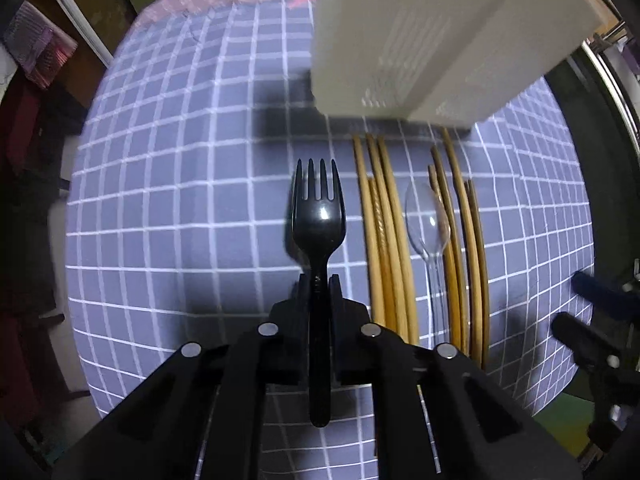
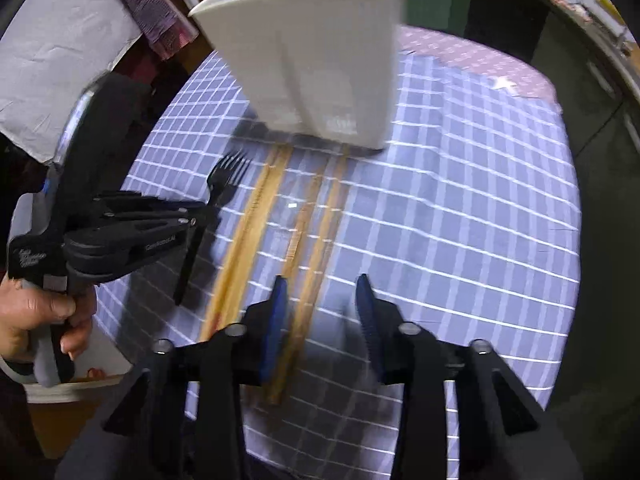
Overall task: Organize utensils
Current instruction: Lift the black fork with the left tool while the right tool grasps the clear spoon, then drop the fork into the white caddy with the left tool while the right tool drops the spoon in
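My left gripper (image 1: 319,280) is shut on a black plastic fork (image 1: 318,216), held above the table with its tines pointing at the white utensil holder (image 1: 420,40). The fork (image 2: 224,184) and left gripper (image 2: 200,216) also show in the right wrist view, at the left. Several wooden chopsticks (image 1: 384,240) lie in two bunches right of the fork, with a clear plastic spoon (image 1: 428,224) between them. My right gripper (image 2: 322,312) is open and empty, hovering over the near ends of the chopsticks (image 2: 304,248). The holder (image 2: 320,64) stands at their far ends.
The round table (image 2: 460,220) has a blue checked cloth over a pink one. A chair draped with white cloth (image 2: 52,60) stands at the far left. A box (image 2: 68,392) sits beside the table's near left edge.
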`<act>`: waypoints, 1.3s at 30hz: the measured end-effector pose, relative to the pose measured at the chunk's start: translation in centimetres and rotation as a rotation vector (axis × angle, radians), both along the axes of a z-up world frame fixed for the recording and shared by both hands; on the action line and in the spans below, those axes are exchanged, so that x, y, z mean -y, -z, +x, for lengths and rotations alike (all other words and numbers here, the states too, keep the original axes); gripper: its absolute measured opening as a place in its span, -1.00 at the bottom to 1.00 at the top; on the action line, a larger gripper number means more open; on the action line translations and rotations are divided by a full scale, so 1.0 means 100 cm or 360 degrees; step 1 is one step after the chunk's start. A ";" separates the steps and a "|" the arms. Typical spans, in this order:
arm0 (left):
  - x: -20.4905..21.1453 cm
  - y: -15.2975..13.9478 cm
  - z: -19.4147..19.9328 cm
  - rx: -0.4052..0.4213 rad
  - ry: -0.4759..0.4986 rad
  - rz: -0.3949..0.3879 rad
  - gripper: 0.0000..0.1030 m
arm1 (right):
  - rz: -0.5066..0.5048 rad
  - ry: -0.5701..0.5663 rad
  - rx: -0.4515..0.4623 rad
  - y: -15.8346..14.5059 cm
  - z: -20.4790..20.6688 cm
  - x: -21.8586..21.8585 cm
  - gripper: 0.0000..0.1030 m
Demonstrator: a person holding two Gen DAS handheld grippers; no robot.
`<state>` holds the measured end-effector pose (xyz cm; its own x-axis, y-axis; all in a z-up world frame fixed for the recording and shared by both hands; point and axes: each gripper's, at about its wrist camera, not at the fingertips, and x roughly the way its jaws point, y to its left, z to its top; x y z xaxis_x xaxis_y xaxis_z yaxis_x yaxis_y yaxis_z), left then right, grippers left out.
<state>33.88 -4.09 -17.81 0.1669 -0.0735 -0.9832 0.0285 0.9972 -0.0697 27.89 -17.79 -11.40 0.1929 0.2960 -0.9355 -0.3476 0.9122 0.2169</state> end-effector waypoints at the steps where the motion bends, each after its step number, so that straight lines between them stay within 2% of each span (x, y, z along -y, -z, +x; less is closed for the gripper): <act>1: -0.005 -0.006 -0.002 0.0035 -0.0007 0.0001 -0.82 | 0.0001 -0.0008 -0.0020 0.002 0.002 -0.005 -0.49; 5: -0.023 -0.024 -0.012 0.0140 -0.0033 -0.0017 -0.82 | -0.0014 -0.0050 -0.0128 0.018 0.014 -0.037 -0.68; 13: -0.045 -0.052 -0.038 0.0323 -0.0032 -0.0036 -0.82 | -0.0105 -0.0021 -0.0228 0.044 0.029 -0.063 -0.69; 25: -0.037 -0.069 -0.045 0.0412 0.0023 -0.0053 -0.82 | -0.0261 0.0019 -0.0280 0.061 0.035 -0.074 -0.69; 28: -0.034 -0.074 -0.045 0.0431 0.0030 -0.0058 -0.82 | -0.0283 0.0008 -0.0241 0.061 0.033 -0.076 -0.79; 30: -0.032 -0.077 -0.044 0.0450 0.0028 -0.0067 -0.82 | -0.0250 0.0002 -0.0208 0.060 0.030 -0.081 -0.80; 33: -0.032 -0.090 -0.040 0.0486 0.0019 -0.0100 -0.82 | -0.0102 0.0008 -0.0171 0.049 0.022 -0.071 -0.81; 39: -0.016 -0.141 -0.026 0.0668 0.0055 -0.0186 -0.82 | 0.0177 0.0031 0.0051 -0.001 -0.005 -0.034 -0.81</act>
